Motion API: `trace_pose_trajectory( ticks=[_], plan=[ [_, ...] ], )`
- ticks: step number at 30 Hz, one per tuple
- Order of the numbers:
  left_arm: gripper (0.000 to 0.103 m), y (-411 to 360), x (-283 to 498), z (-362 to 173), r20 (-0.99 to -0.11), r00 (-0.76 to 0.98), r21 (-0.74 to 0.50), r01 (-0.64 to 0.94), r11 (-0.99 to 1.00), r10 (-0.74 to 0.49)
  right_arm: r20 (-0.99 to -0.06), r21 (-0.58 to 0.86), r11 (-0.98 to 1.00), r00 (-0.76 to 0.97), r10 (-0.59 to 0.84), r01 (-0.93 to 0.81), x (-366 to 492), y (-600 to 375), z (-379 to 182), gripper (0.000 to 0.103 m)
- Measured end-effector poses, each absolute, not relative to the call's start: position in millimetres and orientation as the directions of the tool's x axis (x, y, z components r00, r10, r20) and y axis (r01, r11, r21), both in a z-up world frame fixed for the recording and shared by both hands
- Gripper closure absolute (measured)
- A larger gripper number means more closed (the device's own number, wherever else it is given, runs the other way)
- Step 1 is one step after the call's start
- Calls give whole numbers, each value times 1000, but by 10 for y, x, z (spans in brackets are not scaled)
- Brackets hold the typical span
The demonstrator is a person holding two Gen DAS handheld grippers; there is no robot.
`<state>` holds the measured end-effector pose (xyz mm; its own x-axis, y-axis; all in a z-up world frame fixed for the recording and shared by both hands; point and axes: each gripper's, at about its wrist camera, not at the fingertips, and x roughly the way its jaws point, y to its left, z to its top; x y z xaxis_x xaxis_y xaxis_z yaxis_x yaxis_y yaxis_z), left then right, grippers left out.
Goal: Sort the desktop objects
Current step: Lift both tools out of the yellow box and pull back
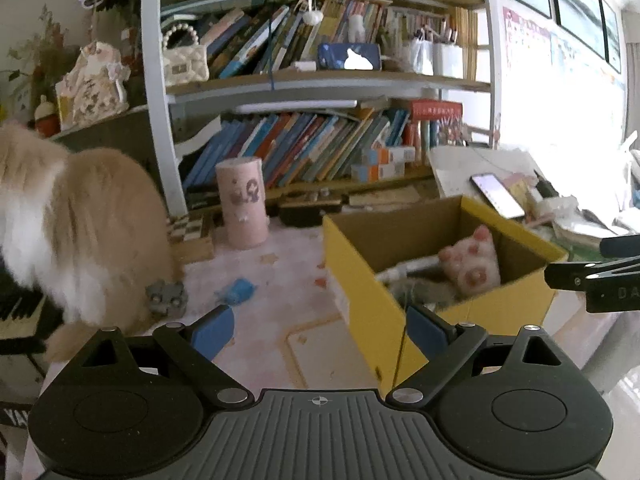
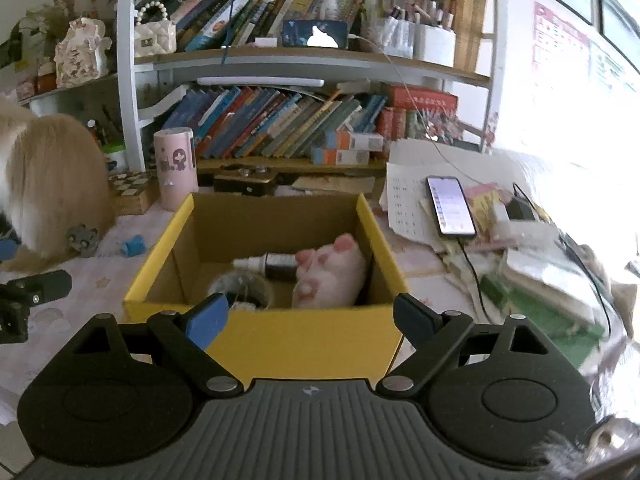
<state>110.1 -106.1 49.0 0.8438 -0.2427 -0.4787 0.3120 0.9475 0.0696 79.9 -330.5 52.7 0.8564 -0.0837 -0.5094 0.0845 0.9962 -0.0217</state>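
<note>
Between my left gripper's (image 1: 320, 328) blue pads lies nothing but the pink desk mat (image 1: 276, 280); the jaws are spread wide and hold nothing. Just beyond its right pad stands the yellow cardboard box (image 1: 360, 280), seen corner-on. Inside the box lie a pink paw-shaped plush (image 1: 474, 264), a white tube-like thing and something grey and furry. Further left on the mat sit a small blue object (image 1: 238, 291) and a grey toy (image 1: 166, 298), the grey one close against a fluffy cream-and-white cat (image 1: 76, 224). A pink cylinder (image 1: 242, 202) stands upright behind them, before the bookshelf (image 1: 320, 84).

Over on the other side, my right gripper (image 2: 312, 318) is likewise wide open and empty, facing the near wall of the same box (image 2: 304, 340). From here the paw plush (image 2: 328, 276) rests against the box's right inner wall, with a small white-and-dark bottle (image 2: 268, 264) lying beside it and a grey fuzzy thing (image 2: 242, 286) at the near left. A lit phone (image 2: 450, 206) lies on papers to the right of the box, with a cable running from it.
</note>
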Motion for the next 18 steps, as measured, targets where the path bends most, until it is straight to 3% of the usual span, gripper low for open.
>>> trace_pose_trajectory(
  ticks=[18],
  plan=[
    [8,-419,679,233,-548,804,75,322,944,-230,-571,46,975,807,-152,216,160,-2359,191,15]
  ],
)
